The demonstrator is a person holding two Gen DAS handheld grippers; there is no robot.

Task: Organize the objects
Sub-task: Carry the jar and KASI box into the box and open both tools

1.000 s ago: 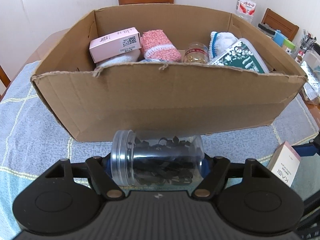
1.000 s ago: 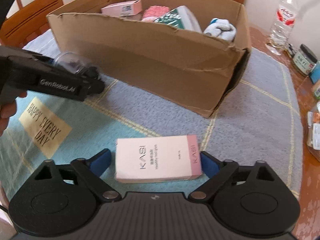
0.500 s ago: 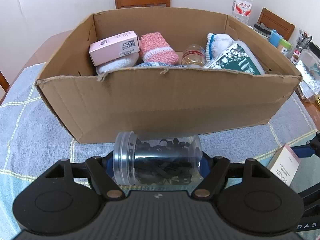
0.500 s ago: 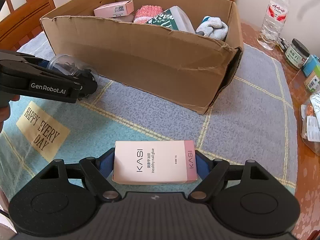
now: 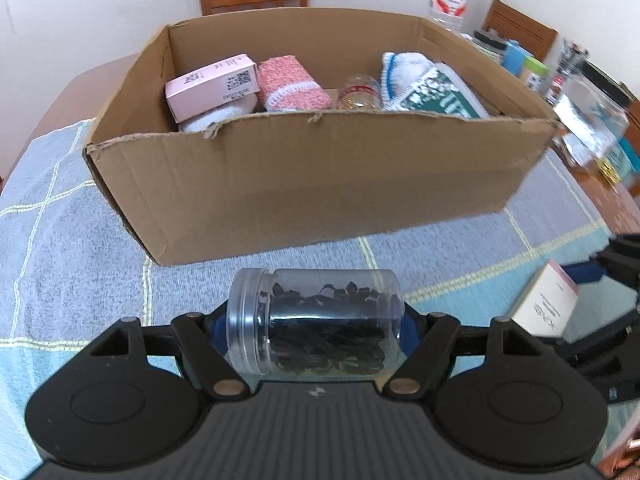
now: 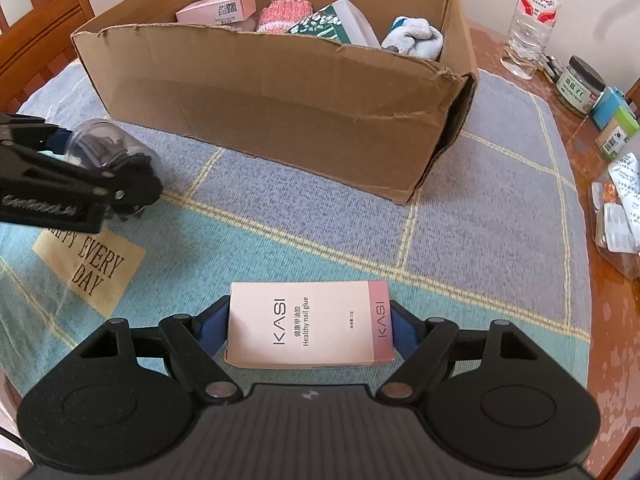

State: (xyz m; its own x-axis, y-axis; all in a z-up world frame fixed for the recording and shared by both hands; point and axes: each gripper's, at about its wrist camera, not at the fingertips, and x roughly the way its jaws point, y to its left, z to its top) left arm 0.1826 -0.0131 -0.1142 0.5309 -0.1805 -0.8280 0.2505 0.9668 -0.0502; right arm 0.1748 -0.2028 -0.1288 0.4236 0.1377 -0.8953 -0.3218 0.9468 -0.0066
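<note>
left gripper [image 5: 316, 322] clenched on clear jar [image 5: 314, 320], held sideways by its ends, above blue cloth [image 5: 72, 216], short of cardboard box [image 5: 320, 176]. right gripper [image 6: 310, 322] clamped on nail glue box [image 6: 308, 322], gripped flat across short ends. both judged staged for drop into box.

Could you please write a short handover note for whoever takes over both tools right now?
Left tool: shut on the jar of dark bits, held sideways above the cloth, in front of the box.
Right tool: shut on the KASI carton, also short of the box.
Done: pink carton, rolled towels, bottle and green pack already lie in the box.
Left: put jar and KASI carton in.
</note>
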